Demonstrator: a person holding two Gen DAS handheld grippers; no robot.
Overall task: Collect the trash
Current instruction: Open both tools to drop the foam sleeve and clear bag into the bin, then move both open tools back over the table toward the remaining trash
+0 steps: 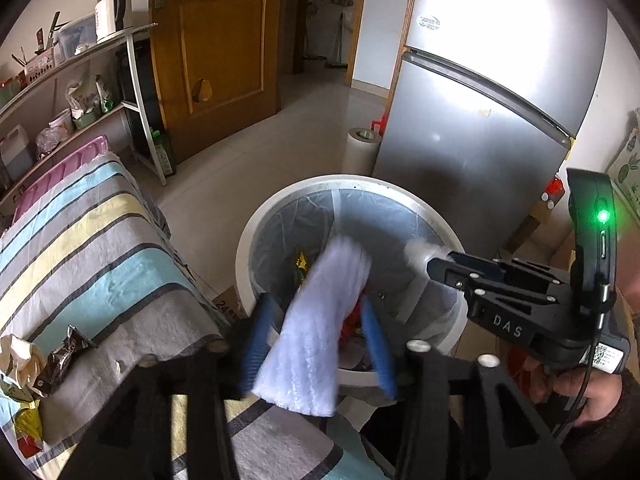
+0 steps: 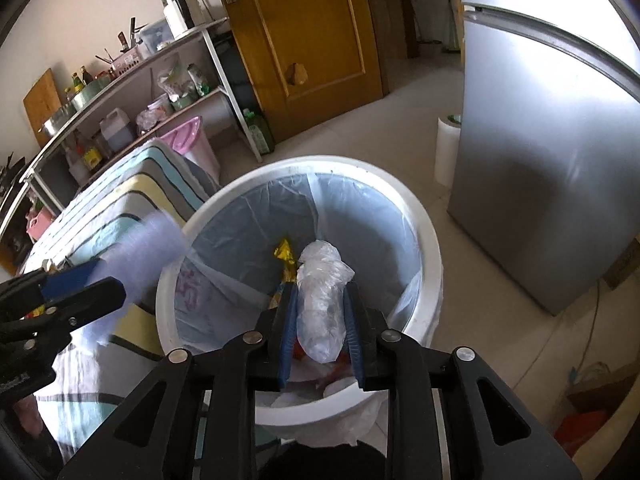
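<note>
A white round bin [image 1: 248, 240] [image 2: 428, 240] with a clear liner stands on the floor beside the striped-cloth table [image 1: 80, 248]. My left gripper [image 1: 316, 304] [image 2: 104, 276] is open over the bin's near rim. A blurred pale tissue [image 1: 316, 328] [image 2: 156, 244] hangs loose between its blue pads. My right gripper [image 2: 321, 288] [image 1: 434, 268] is over the bin's inside, jaws slightly apart. A crumpled clear plastic bag [image 2: 322, 304] [image 1: 416, 252] sits unsqueezed between its pads. A yellow wrapper [image 2: 284, 250] lies in the bin. Crumpled paper [image 1: 18, 360] and a brown wrapper [image 1: 64, 356] lie on the table.
A silver fridge [image 1: 480, 140] stands right behind the bin, with a white paper roll [image 1: 360, 148] at its corner. A shelf rack [image 1: 132, 60] and a wooden door [image 1: 224, 40] are at the left back. A person's hand [image 1: 592, 400] holds the right gripper.
</note>
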